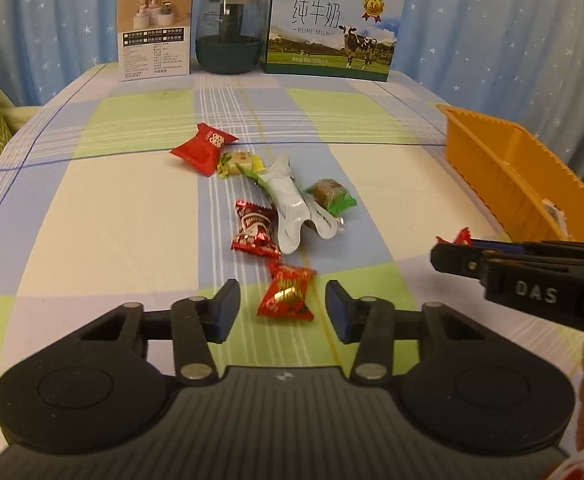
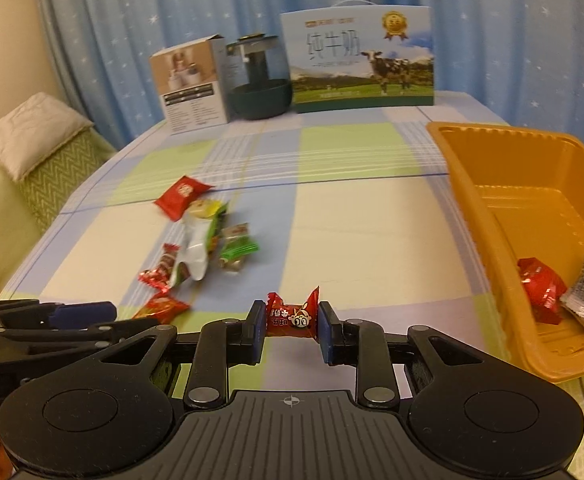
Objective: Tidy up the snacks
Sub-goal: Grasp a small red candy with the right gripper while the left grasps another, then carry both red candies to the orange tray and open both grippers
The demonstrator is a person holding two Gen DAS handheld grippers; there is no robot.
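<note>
Red candy [image 2: 292, 317] was pinched crosswise in the right tongs [image 2: 290, 330], clear of the counter [image 2: 372, 220]: carry step. Next: swing right over the orange tray [image 2: 472, 184], release. Left tongs [image 1: 283, 312] stood spread around an orange-red packet [image 1: 286, 290], pads not touching.

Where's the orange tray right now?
The orange tray sits at the table's right edge in both wrist views, right of the right gripper, holding two snacks.
</note>
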